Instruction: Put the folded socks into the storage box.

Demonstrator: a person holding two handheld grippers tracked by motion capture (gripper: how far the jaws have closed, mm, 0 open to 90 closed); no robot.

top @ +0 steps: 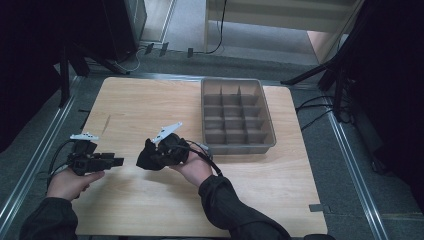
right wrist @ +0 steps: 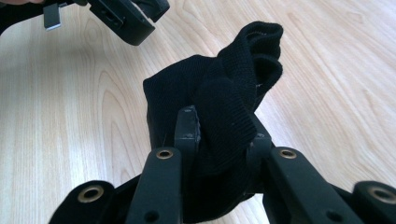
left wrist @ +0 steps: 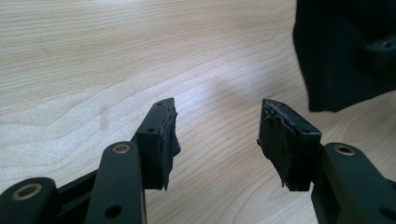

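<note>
Black knit fabric is what I have in my right gripper (right wrist: 222,140): a sock (right wrist: 219,93), bunched up, with a thick fold of it pinched between the two jaws, which are closed in on the cloth as far as it lets them. Its ribbed cuff sticks up past the jaw tips and hangs open at the top. From the high view the sock (top: 150,156) sits just off the near left corner of the grey divided tray (top: 238,116), held a little above the wooden table (top: 135,105), with my right gripper (top: 167,150) wrapped into it from the tray side.

My left gripper (left wrist: 217,128) holds nothing. Its jaws stand wide apart with bare wood showing between them, and the worn black pads (left wrist: 280,135) on the inner faces look frayed at the edges. In the high view that gripper (top: 107,161) lies farther from the tray than the sock does, on the sock's far side, with its jaws pointing towards the sock but a clear gap of table between the two. The left gripper view agrees: a corner of the sock (left wrist: 336,56) hangs at the upper right, apart from both jaw tips.

The tray stands on the table's far right part, its nine or so compartments showing nothing inside that I can make out.
</note>
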